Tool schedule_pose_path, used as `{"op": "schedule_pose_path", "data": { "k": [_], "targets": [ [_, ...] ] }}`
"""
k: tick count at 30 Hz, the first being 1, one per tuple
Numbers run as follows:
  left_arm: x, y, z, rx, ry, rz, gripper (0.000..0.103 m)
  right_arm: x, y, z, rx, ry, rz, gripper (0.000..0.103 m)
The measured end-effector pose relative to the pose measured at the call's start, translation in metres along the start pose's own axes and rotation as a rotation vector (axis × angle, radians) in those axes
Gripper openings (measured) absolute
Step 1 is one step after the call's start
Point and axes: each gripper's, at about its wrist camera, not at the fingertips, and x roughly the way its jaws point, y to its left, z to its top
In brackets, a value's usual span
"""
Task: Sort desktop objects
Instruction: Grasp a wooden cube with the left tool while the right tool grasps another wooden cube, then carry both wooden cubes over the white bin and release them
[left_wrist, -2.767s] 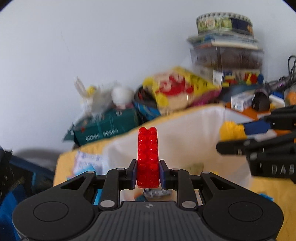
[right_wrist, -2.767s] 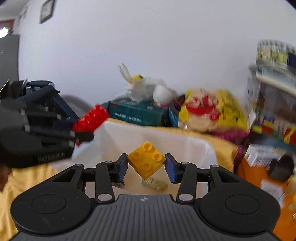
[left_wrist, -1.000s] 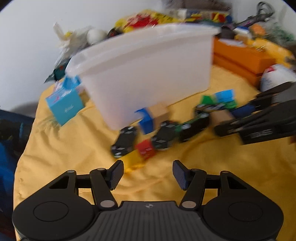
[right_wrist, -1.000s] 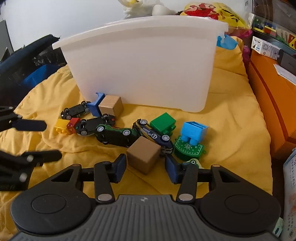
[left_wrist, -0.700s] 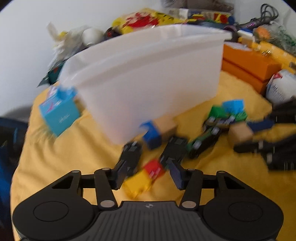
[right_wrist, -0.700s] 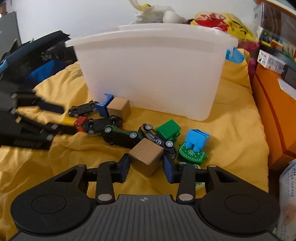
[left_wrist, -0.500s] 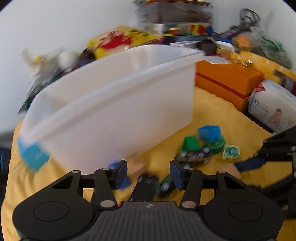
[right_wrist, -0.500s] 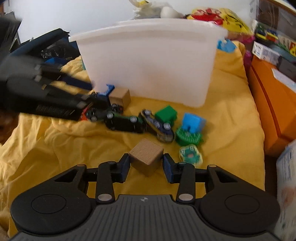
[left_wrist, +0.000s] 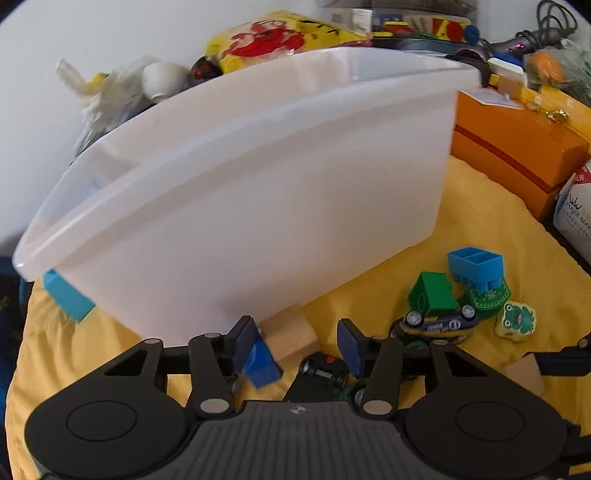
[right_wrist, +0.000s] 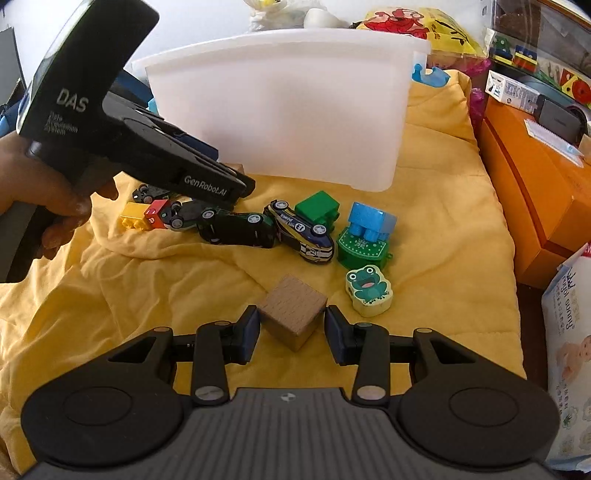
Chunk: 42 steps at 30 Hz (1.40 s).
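A white plastic bin (left_wrist: 258, 192) stands on the yellow cloth; it also shows in the right wrist view (right_wrist: 288, 110). My left gripper (left_wrist: 297, 341) is open, low over a wooden cube (left_wrist: 290, 332), a blue brick (left_wrist: 260, 363) and a black toy car (left_wrist: 321, 373) at the bin's foot. My right gripper (right_wrist: 291, 328) is shut on a second wooden cube (right_wrist: 293, 312), held just above the cloth. In front of it lie toy cars (right_wrist: 236, 227), a green brick (right_wrist: 317, 208), a light blue brick (right_wrist: 371, 221) on a green piece, a frog block (right_wrist: 367, 288), and red and yellow bricks (right_wrist: 144, 216).
An orange box (right_wrist: 535, 184) and a tissue pack (right_wrist: 569, 350) stand at the right. Bags, toys and boxes crowd the back behind the bin (left_wrist: 288, 37). A light blue box (left_wrist: 66, 295) lies at the bin's left corner.
Both grippers dropped their bricks, red and yellow, and came down from the bin to the cloth. My right gripper closed on the wooden cube and drew it back. My left gripper moved in toward the bin's foot.
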Motion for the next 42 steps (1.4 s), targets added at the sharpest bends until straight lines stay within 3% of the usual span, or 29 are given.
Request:
{"op": "schedule_pose_path", "data": {
  "k": [2,4,13,14,16,23,29,34,36,37,40,42],
  "targets": [
    [0.006,0.007,-0.003,-0.053,0.071,-0.046,0.054,-0.001,0.001,-0.001,0.002,-0.002,0.0,0.043],
    [0.007,0.014,-0.004,-0.126,0.067,-0.066,0.054,-0.001,0.0,-0.003,0.008,-0.002,0.0,0.043],
    [0.011,0.011,-0.005,-0.09,0.029,-0.052,0.043,-0.001,0.004,-0.007,0.002,-0.001,-0.001,0.042],
    [0.007,0.01,-0.007,-0.084,0.024,-0.06,0.04,-0.002,0.004,-0.008,0.0,-0.003,0.0,0.042],
    [-0.004,0.009,-0.014,-0.069,0.01,-0.083,0.016,-0.004,0.005,-0.01,-0.002,-0.004,-0.001,0.042],
    [-0.062,0.009,-0.043,-0.071,-0.076,-0.117,0.017,-0.006,0.005,-0.014,-0.001,-0.001,0.002,0.04],
    [-0.075,0.01,-0.05,-0.075,-0.088,-0.132,0.017,-0.007,0.009,-0.014,-0.019,-0.003,0.014,0.041],
    [-0.069,0.011,-0.05,-0.107,-0.079,-0.12,0.022,-0.006,0.012,-0.014,-0.025,0.002,0.015,0.042],
    [-0.063,0.013,-0.043,-0.119,-0.075,-0.133,0.037,-0.006,0.012,-0.013,-0.028,0.002,0.015,0.042],
    [-0.06,0.012,-0.039,-0.117,-0.065,-0.118,0.039,-0.007,0.012,-0.013,-0.03,0.001,0.016,0.042],
    [-0.065,0.009,-0.027,-0.086,-0.091,0.005,0.045,-0.01,0.013,-0.014,-0.028,-0.001,0.014,0.042],
    [-0.074,0.008,-0.022,-0.064,-0.143,0.077,0.058,-0.012,0.014,-0.015,-0.024,-0.005,0.012,0.042]
  ]
}}
